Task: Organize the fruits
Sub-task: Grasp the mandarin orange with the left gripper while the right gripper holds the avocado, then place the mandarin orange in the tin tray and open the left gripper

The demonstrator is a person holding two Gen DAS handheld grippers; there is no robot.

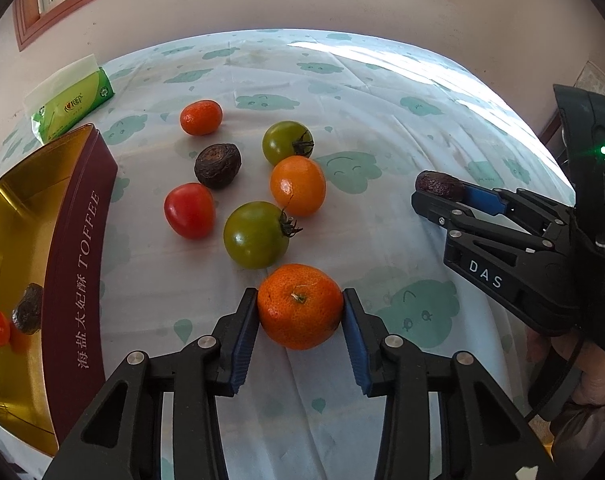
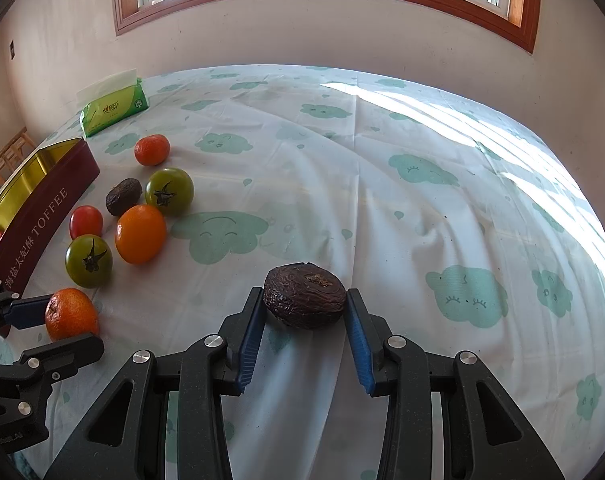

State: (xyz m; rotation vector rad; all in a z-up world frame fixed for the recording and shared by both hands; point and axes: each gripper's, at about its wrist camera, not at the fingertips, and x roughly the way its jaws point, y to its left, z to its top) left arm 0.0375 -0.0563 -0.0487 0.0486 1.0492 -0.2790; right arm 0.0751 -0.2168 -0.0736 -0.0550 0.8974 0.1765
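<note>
Fruit is crowding the left half of the tablecloth (image 2: 382, 168): two green tomatoes (image 1: 256, 235), an orange (image 1: 298, 185), a red tomato (image 1: 189, 210) and a dark wrinkled fruit (image 1: 217, 165) are sitting close together, leaving only narrow gaps. The toffee tin (image 1: 78, 248) is walling off the left edge, a tissue pack (image 2: 114, 110) lying beyond it. The right half is lying open.

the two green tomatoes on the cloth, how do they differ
The near green tomato looks larger than the far green tomato, though it lies closer to the camera. The near one sits beside the red tomato, just ahead of the mandarin that the left gripper is shut on; the far one lies behind the smooth orange. Both are olive green with dark dried stems pointing right.
</note>
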